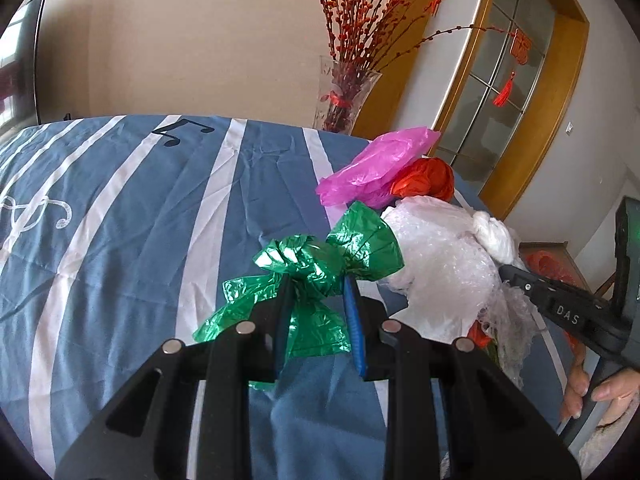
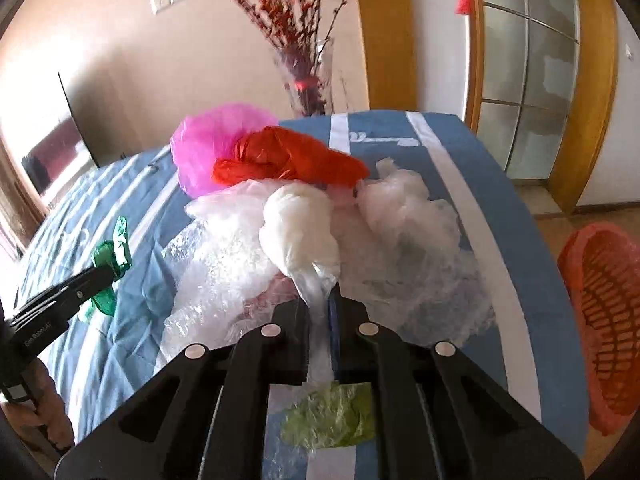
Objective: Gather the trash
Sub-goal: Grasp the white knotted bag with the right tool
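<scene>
I see a blue striped bedsheet (image 1: 132, 216), an orange basket (image 2: 600, 320) perhaps on the floor; left gripper (image 1: 316, 300) jaws pinch the crinkled green bag (image 1: 320, 264), right gripper (image 2: 320, 308) jaws clamp the knotted white bag (image 2: 300, 236).

Beige wall (image 1: 180, 40) — wood-framed glass door (image 2: 528, 80).

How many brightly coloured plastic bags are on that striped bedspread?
3: crumpled green plastic bag in the left gripper; pink plastic bag and knotted red plastic bag behind it. More may hide beneath.
</scene>
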`<action>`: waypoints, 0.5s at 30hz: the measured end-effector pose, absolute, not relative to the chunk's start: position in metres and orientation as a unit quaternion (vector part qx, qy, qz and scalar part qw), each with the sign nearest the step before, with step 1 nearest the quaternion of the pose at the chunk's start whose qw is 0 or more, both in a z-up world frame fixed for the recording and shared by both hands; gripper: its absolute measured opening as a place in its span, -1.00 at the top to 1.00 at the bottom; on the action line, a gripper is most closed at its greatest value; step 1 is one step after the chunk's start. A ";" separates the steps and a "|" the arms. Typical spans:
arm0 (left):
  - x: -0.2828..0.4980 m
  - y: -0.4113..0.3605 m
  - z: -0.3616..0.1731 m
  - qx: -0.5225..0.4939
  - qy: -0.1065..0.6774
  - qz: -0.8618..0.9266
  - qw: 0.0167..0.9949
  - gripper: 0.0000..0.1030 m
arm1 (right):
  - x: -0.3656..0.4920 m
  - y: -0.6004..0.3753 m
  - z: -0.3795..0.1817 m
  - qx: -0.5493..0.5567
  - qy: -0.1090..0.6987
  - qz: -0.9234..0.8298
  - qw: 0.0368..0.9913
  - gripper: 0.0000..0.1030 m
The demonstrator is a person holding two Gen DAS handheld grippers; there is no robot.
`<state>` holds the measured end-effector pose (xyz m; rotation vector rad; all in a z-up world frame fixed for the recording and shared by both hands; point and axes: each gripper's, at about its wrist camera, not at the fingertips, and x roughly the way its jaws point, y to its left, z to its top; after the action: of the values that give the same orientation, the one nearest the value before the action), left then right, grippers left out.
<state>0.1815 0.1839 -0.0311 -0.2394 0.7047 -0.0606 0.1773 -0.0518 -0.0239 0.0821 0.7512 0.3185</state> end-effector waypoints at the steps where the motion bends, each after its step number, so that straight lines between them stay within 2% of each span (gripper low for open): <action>1: 0.181 0.184 -0.031 -0.117 0.344 -0.030 0.931 0.50 | 0.172 -0.056 -0.020 0.044 0.356 0.157 0.920 0.86; 15: 0.178 0.147 -0.013 -0.103 0.332 -0.067 0.935 0.50 | 0.135 -0.119 0.019 0.079 0.275 0.123 0.950 0.89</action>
<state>0.1785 0.1470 -0.0126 -0.2106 0.6790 -0.1368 0.1347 -0.1194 0.0190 0.1602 0.5585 0.2503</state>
